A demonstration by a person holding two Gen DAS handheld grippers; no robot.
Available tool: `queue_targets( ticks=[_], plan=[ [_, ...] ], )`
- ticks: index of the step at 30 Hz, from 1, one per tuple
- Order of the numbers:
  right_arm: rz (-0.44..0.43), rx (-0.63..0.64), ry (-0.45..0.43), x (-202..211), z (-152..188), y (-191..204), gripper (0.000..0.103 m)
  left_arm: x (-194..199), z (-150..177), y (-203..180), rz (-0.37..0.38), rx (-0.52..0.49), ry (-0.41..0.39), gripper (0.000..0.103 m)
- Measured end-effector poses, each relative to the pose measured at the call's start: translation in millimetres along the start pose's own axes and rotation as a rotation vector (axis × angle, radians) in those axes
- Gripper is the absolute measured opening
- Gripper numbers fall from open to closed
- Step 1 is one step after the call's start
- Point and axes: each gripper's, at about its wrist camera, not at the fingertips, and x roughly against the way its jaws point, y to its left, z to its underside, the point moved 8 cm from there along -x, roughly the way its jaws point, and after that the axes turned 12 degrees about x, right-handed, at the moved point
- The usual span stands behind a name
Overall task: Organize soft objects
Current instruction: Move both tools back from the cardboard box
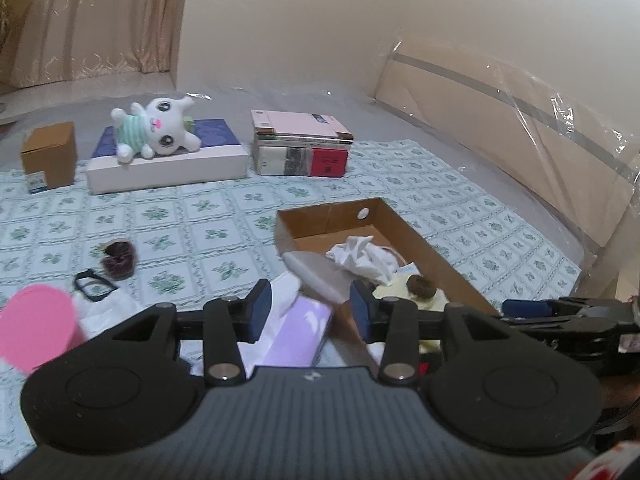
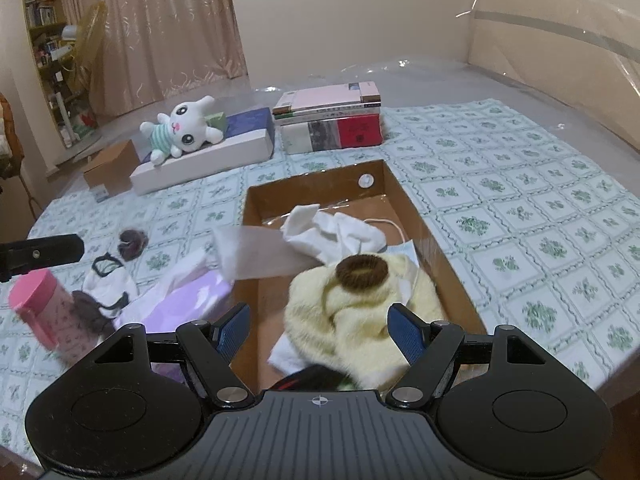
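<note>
The right gripper point(image 2: 319, 330) hangs with its blue-padded jaws spread wide, holding nothing, above the near end of a shallow cardboard box point(image 2: 430, 240). Directly between and just beyond its fingers lies a fuzzy pale yellow garment point(image 2: 360, 312), bunched up inside the box, with a brown scrunchie point(image 2: 362, 270) resting on top of it. Past that, still in the box, sits a crumpled white cloth point(image 2: 332, 234), and a grey-white sock point(image 2: 256, 254) drapes over the box's left wall.

The left gripper point(image 1: 311, 308) is off to the right gripper's left, its jaws also parted with nothing between them. Below its fingers lies a lilac packet point(image 1: 298, 334), just outside the box's left wall, partly covered by white fabric point(image 2: 184, 276). Further left of it stands a pink cylindrical container point(image 2: 48, 312), blurred. Near it on the green floral bedsheet point(image 2: 520, 200) are a black hair tie point(image 1: 94, 285) and a dark maroon scrunchie point(image 1: 119, 260), close together.

Well beyond both grippers, at the far edge of the sheet, a white plush bunny point(image 2: 180, 132) in a striped green top lies on a flat white and navy box point(image 2: 224, 148). To its right is a stack of books point(image 2: 330, 118); to its left, a small brown carton point(image 2: 110, 168). Clear plastic sheeting point(image 1: 540, 120) covers the headboard on the far right.
</note>
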Motion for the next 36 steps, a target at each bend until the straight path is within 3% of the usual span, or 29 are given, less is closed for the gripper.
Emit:
queue_targets(
  ticks=[8,20,36],
  plan=[
    [-0.044,0.001,-0.020,28,10,39,0.075,60,15,55,-0.107,0.008,-0.054,0.048],
    [-0.133,0.026,-0.007,29,23,86,0.075,124,42,146,-0.264,0.089,-0.085,0.058],
    [-0.173,0.081,-0.016,24,18,107,0.075,128,51,163,-0.290,0.089,-0.063,0.059]
  ],
)
